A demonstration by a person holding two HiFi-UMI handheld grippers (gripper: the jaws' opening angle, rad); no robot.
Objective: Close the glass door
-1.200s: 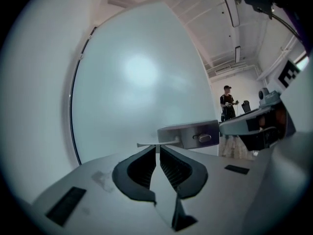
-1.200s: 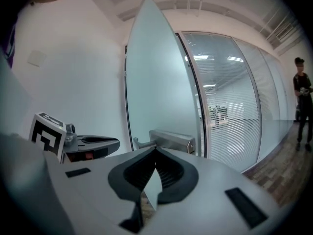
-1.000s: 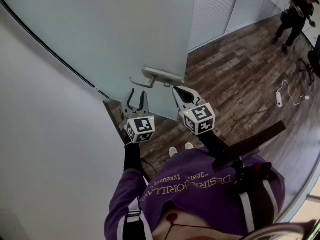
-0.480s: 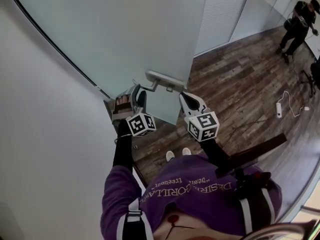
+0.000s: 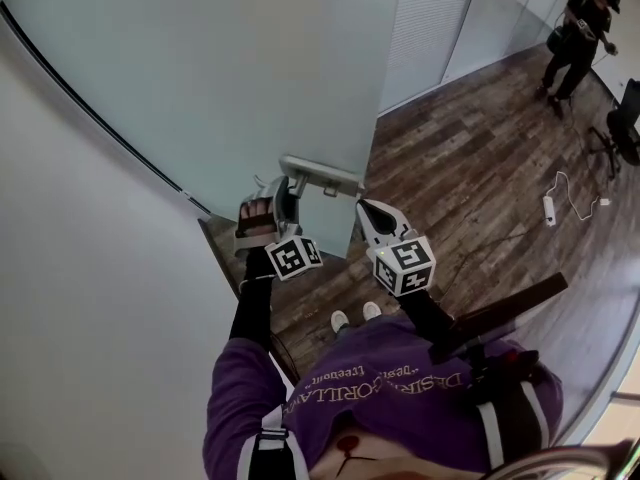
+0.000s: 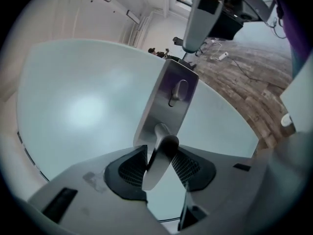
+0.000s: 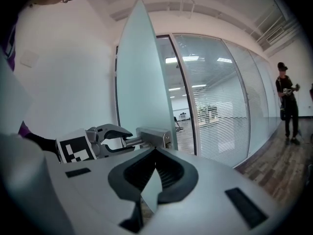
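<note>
The frosted glass door [image 5: 250,78] stands ajar, its free edge towards me. Its metal lever handle [image 5: 320,175] sticks out from a steel lock plate [image 6: 171,102]. My left gripper [image 5: 283,193] is rolled on its side, and the lever [image 6: 161,155] runs between its jaws. They are closing, but gaps still show on both sides of the lever [image 7: 134,141] in the right gripper view. My right gripper [image 5: 368,211] hovers just right of the handle. Its jaws are shut on nothing, in front of the door's edge [image 7: 139,82].
A white wall [image 5: 90,298] runs close on the left. Beyond the door are a glass partition with blinds [image 5: 430,18] and wood flooring. A power strip with its cable [image 5: 548,206] lies on the floor, an office chair [image 5: 620,128] stands at right, and a person [image 5: 577,43] stands far back.
My left gripper has rolled onto its side and moved up to the handle, so the lever now lies between its jaws. The right gripper has barely moved.
</note>
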